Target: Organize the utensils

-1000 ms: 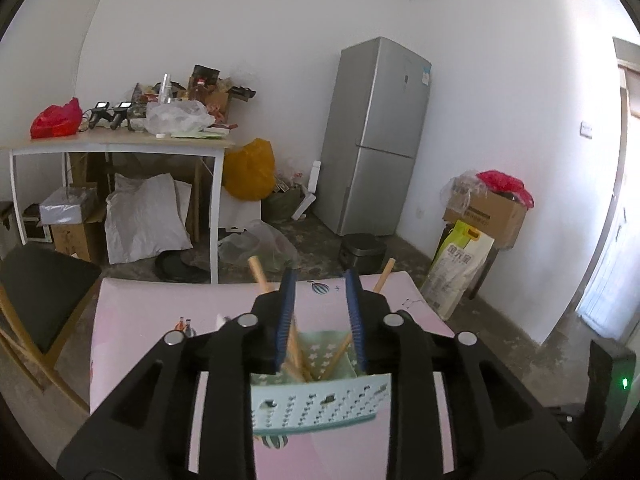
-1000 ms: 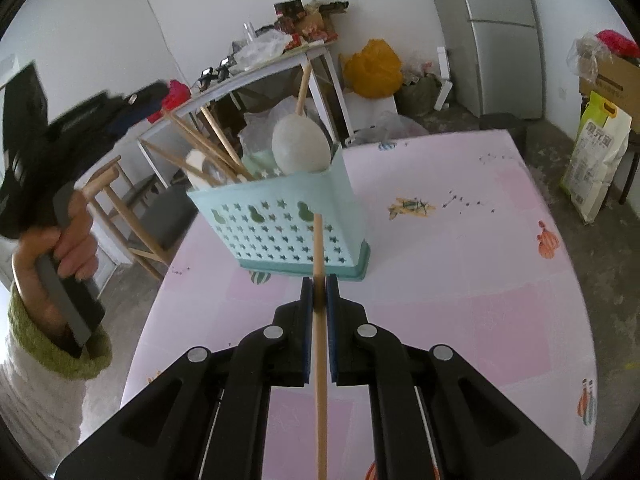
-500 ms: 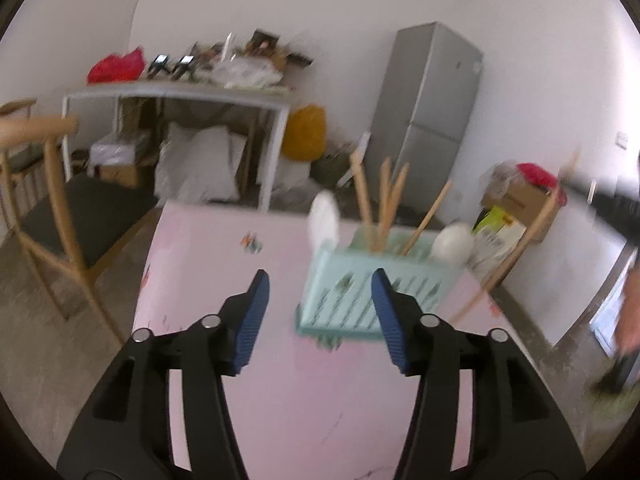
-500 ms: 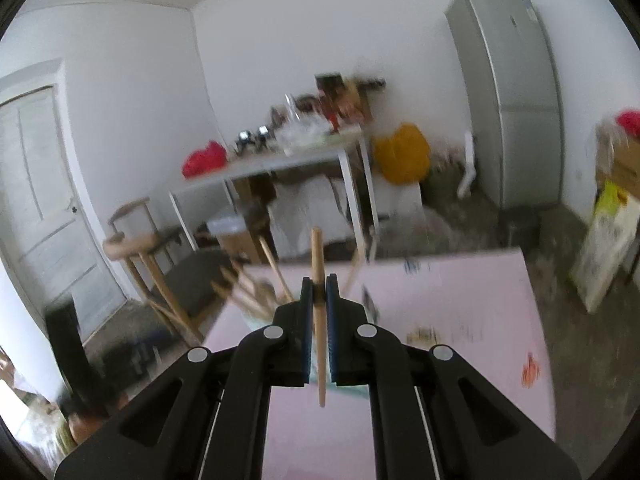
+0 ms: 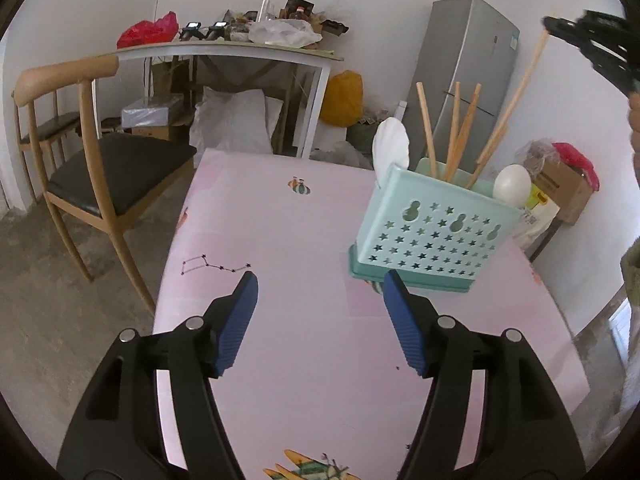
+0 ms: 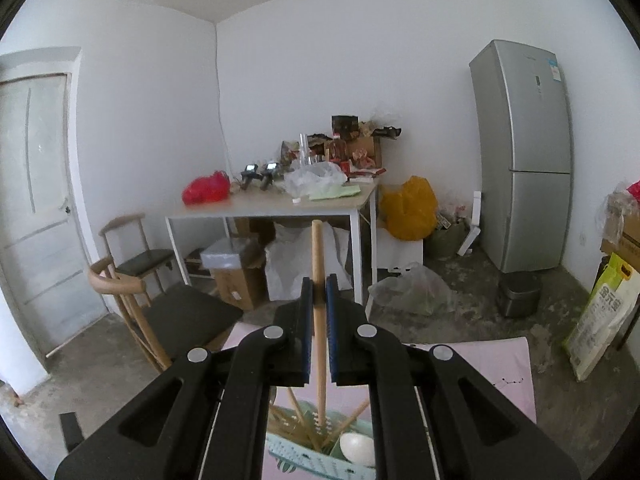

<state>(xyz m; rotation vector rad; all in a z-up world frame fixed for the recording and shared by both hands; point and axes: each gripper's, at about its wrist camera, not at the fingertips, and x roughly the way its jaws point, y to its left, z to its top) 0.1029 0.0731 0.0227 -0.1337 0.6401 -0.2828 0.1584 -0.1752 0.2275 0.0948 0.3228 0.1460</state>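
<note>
A mint-green perforated utensil caddy [image 5: 432, 236] stands on the pink table [image 5: 280, 220], holding several wooden sticks [image 5: 456, 132] and two white spoons [image 5: 390, 144]. My left gripper [image 5: 320, 284] hovers just short of the caddy. Its jaws are opening and nothing is between them. My right gripper [image 6: 319, 292] is shut on a long wooden stick [image 6: 318, 256], high above the caddy [image 6: 304, 456]. In the left wrist view that stick [image 5: 520, 92] slants down from the right gripper [image 5: 560, 28] into the caddy.
A wooden chair [image 5: 100, 160] stands left of the pink table. Behind are a cluttered white table [image 5: 240, 46], a grey fridge [image 5: 468, 80] and bags on the floor. A person's sleeve [image 5: 632, 264] shows at the right edge.
My left gripper let go of the caddy, drew back and spread its jaws. My right gripper rose with the stick from in front of the caddy to above it.
</note>
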